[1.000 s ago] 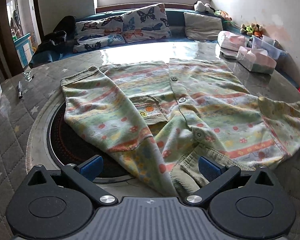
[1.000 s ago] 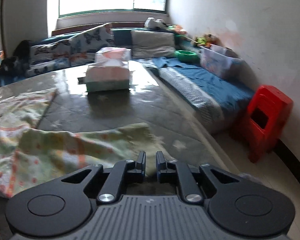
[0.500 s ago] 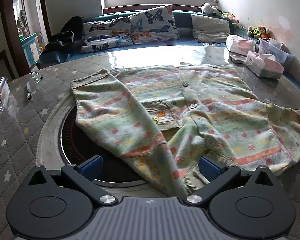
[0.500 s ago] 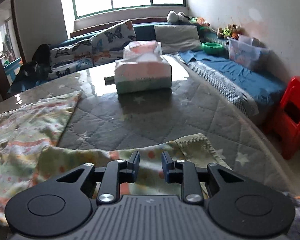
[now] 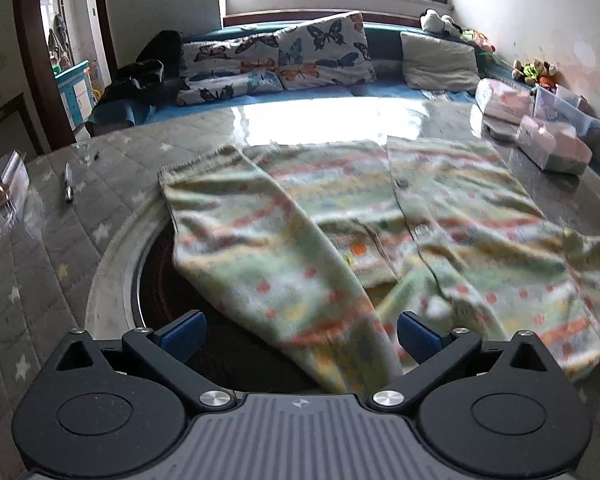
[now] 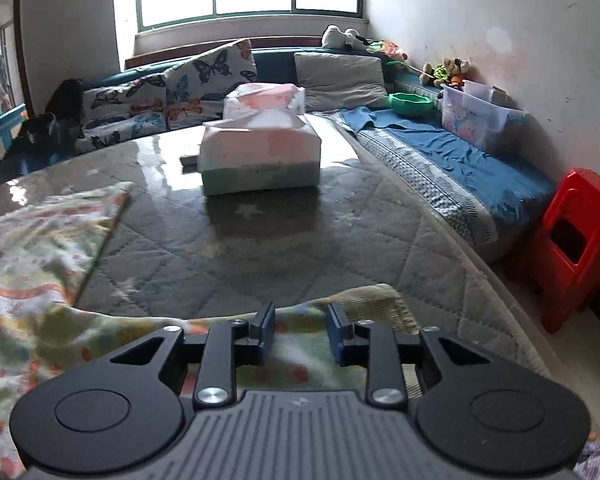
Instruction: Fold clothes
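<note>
A pastel striped, dotted cardigan (image 5: 440, 208) lies spread on the quilted table (image 6: 340, 240), buttons up. Its left sleeve (image 5: 260, 256) is folded diagonally across the front and runs down between the fingers of my left gripper (image 5: 300, 336), which stands wide open above it without touching. In the right wrist view the other sleeve's cuff (image 6: 364, 300) lies at the near table edge. My right gripper (image 6: 300, 332) hovers over this cuff with its jaws opening; the fabric shows in the gap, and the pads do not press on it.
Two tissue packs (image 6: 260, 160) stand mid-table beyond the right sleeve. A red stool (image 6: 576, 248) stands on the floor to the right. A pen (image 5: 68, 188) and a clear plastic bag (image 5: 4, 200) lie far left. A dark round inset (image 5: 168, 292) shows under the left sleeve.
The right gripper's jaws have spread from nearly shut, and it has shifted forward over the sleeve cuff. The left gripper has drawn back slightly from the cardigan, still open.
</note>
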A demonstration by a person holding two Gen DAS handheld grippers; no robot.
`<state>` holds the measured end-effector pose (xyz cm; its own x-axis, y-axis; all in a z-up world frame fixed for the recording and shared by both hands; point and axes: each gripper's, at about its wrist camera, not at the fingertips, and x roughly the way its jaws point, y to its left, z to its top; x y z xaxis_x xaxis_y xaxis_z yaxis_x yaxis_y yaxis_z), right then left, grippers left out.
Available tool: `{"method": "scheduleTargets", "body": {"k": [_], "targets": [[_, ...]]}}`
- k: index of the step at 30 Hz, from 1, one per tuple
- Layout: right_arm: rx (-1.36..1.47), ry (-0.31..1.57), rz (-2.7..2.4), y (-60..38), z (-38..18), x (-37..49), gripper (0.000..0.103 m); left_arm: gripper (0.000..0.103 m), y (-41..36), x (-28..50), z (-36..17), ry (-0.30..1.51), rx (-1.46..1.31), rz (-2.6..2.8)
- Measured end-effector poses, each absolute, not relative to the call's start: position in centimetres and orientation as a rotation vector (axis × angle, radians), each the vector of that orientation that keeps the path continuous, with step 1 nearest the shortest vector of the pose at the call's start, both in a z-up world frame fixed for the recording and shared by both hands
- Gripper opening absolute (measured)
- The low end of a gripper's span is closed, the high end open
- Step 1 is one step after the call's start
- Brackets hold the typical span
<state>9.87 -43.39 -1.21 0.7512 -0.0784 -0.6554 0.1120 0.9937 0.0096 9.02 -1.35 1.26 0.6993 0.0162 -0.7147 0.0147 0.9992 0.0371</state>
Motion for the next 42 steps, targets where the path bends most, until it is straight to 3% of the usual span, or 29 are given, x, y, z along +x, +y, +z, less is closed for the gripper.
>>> {"method": "scheduleTargets", "body": {"k": [9,24,27,31,33,42], "targets": [[0.006,0.674,0.093,-38.0,0.9,8.1,0.035,0.102,0.2,16.5,2.4,0.779,0.03,0.034],[-0.012,0.681,0.307,-32.1,0.8,7.9,0.035,0.042,5.5,27.9,-0.6,0.833,-0.174,0.08],[-0.015,0.685,0.317,-31.9,0.6,8.1,0.035,0.039,5.8,27.8,-0.8,0.816,-0.177,0.066],[-0.014,0.686,0.325,-31.6,0.6,8.1,0.035,0.014,5.8,27.7,-0.8,0.815,-0.15,0.065],[-0.013,0.684,0.328,-31.4,0.6,8.0,0.035,0.007,6.3,27.4,-0.6,0.81,-0.174,0.063],[-0.017,0.679,0.385,-29.8,1.2,7.2,0.035,0.001,8.2,23.5,2.7,0.678,-0.216,0.057]]}}
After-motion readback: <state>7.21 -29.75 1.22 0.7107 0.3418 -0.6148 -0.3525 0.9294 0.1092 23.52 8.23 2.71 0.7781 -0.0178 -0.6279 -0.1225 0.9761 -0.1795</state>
